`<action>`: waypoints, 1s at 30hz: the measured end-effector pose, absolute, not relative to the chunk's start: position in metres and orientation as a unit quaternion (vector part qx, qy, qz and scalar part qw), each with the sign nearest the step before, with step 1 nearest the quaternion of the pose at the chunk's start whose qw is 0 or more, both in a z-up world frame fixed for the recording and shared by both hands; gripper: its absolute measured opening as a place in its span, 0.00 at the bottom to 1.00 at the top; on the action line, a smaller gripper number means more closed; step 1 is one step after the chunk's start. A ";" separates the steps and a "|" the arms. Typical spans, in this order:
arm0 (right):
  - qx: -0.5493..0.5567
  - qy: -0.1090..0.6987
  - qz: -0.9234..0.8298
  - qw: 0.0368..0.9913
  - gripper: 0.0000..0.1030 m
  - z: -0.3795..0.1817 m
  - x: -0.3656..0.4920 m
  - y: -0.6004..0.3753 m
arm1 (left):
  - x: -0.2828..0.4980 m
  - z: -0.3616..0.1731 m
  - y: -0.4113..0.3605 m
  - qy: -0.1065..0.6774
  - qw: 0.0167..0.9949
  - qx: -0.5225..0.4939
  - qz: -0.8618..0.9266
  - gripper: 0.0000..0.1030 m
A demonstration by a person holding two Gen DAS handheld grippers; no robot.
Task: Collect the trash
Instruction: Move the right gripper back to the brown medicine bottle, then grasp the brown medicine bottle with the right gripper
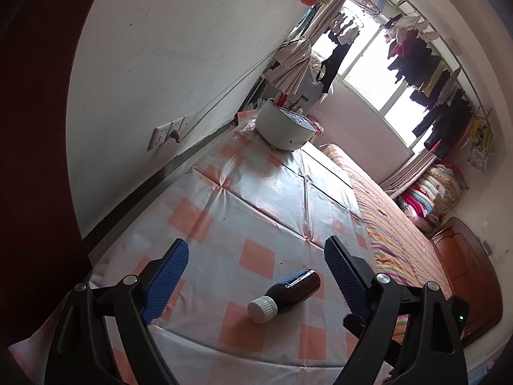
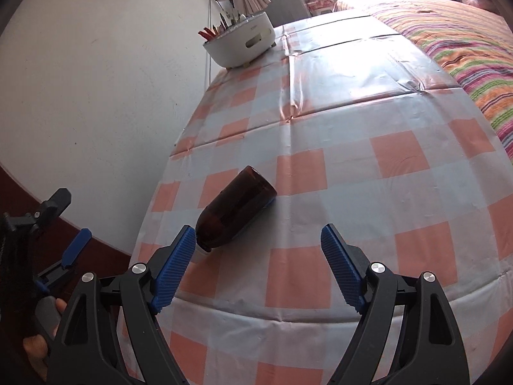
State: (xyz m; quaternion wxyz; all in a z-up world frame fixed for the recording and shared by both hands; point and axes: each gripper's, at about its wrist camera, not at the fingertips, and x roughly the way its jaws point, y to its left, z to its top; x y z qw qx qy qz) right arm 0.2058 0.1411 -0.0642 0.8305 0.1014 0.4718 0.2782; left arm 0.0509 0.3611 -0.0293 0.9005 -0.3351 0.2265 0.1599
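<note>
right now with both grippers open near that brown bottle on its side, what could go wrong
1. The brown bottle lies on its side on the glossy checked tablecloth, so a nudge could roll it away.
2. It sits near the table's front edge, so it may roll off.
3. The right gripper has one pad close beside the bottle's capped end; closing off-centre may squirt it out. The left gripper is aimed at the same bottle, so they could clash.

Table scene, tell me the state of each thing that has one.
Brown bottle: lying on its side on the tablecloth, white cap on.
Left gripper: open, holding nothing.
Right gripper: open, holding nothing.
White tub: upright, holding utensils.
</note>
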 end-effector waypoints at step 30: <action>0.039 0.582 0.132 0.801 0.73 -0.114 0.275 0.243 | 0.037 -0.023 0.380 0.222 0.884 -0.394 0.118 0.82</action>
